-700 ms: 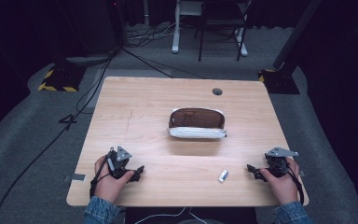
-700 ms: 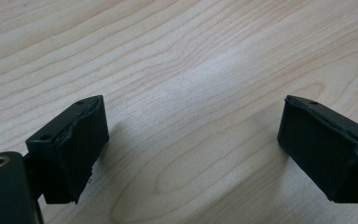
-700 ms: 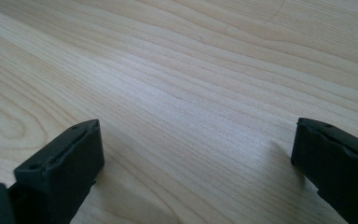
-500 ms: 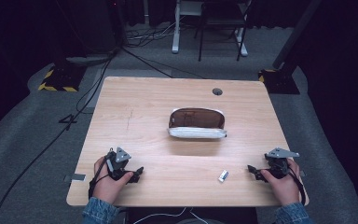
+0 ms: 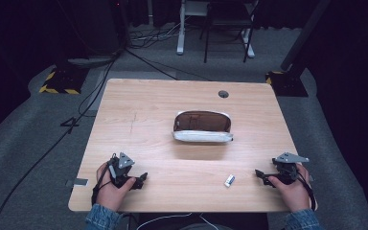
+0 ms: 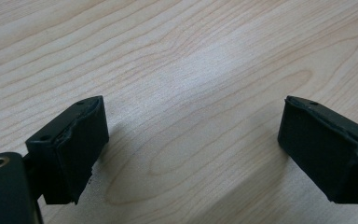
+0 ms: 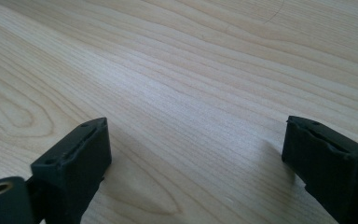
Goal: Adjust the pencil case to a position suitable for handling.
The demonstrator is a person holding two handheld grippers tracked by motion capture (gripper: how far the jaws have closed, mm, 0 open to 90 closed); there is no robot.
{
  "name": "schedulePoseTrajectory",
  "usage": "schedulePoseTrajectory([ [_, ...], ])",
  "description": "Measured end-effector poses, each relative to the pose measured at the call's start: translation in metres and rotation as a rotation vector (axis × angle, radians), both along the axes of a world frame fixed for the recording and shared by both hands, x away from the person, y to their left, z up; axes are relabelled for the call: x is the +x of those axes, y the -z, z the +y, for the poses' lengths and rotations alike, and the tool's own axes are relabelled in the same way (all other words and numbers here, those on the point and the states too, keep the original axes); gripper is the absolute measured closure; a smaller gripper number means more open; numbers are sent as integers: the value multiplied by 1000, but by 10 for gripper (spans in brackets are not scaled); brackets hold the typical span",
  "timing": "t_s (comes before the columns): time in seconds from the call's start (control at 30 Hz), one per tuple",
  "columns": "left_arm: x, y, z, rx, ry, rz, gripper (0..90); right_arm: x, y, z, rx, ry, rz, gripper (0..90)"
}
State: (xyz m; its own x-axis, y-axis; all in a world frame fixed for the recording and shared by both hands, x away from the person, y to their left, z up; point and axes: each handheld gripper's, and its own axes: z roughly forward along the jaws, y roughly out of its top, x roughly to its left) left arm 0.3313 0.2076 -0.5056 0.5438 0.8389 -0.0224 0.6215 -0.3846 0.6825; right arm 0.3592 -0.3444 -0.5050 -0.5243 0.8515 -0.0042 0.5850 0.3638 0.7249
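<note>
Both hands sit at the near edge of the table (image 5: 139, 100), well short of the open pouch (image 5: 202, 127), which lies at the middle of the board with its mouth turned up. The left gripper (image 5: 141, 178) rests near-left of the pouch, jaws spread wide over bare wood, nothing between them. The right gripper (image 5: 259, 175) waits near-right of the pouch, jaws likewise apart and empty. Just beside it, between it and the pouch, lies a small white eraser (image 5: 229, 180). My guess is that it goes first: the right gripper should come in low, straddle the eraser across its narrow sides, and close squarely before lifting. The left could steady the pouch's rim. Beyond the pouch, a dark grommet hole (image 5: 223, 94) marks the far edge.
</note>
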Motion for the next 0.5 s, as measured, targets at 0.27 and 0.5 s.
schedulePoseTrajectory([
  [0.27, 2, 0, -2, 1, 3, 2, 75, -5, -1, -2, 11, 13, -12, 159],
  [0.5, 5, 0, -5, 1, 10, 8, 59, -6, -1, -5, 15, 8, -17, 193],
])
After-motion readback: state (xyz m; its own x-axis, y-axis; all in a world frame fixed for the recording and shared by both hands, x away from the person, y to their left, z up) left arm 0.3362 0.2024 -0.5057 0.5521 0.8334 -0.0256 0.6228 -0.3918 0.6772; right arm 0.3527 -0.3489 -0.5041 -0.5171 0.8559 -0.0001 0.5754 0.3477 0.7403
